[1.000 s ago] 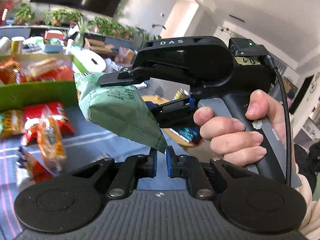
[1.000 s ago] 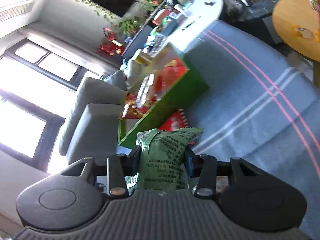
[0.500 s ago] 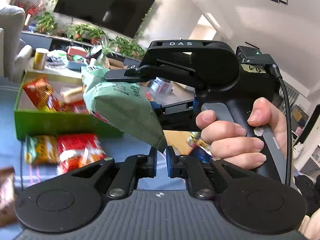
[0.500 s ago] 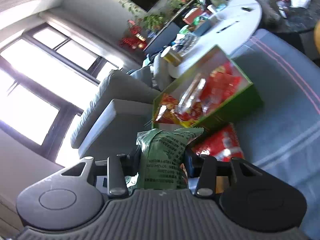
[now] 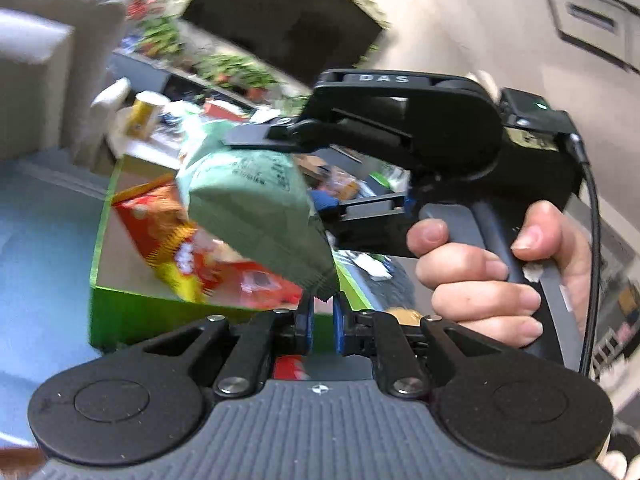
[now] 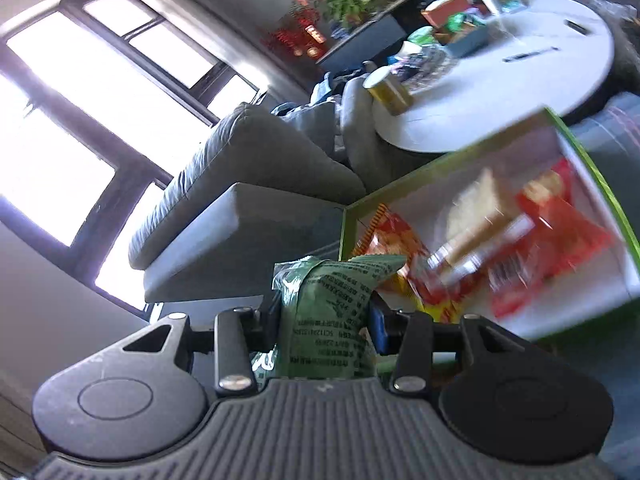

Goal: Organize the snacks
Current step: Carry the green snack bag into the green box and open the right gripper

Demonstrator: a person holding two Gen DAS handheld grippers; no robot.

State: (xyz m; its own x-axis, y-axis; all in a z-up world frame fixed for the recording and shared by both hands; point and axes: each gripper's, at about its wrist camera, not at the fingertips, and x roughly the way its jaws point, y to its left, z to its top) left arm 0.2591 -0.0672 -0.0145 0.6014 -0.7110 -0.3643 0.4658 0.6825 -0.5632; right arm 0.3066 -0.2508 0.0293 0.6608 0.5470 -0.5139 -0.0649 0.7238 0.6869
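A pale green snack bag (image 5: 248,208) hangs in the air between both grippers. My right gripper (image 6: 324,312) is shut on its body, and in the left wrist view that gripper (image 5: 288,176) shows with a person's hand on its handle. My left gripper (image 5: 322,316) is shut on the bag's lower corner. Just beyond the bag (image 6: 332,320) stands an open green box (image 5: 120,312), blurred by motion. Red and orange snack packets (image 6: 400,240) lie inside the box (image 6: 592,168).
The box rests on a blue striped cloth (image 5: 36,260). A red packet (image 5: 290,366) lies just under my left gripper. Behind the box are a round white table (image 6: 520,92) with a yellow can (image 6: 386,88) and clutter, and a grey sofa (image 6: 248,184).
Both grippers have carried the green bag across the cloth to the green box, which now fills the view close ahead. The loose packets on the cloth have dropped out of sight. Both grips are unchanged.
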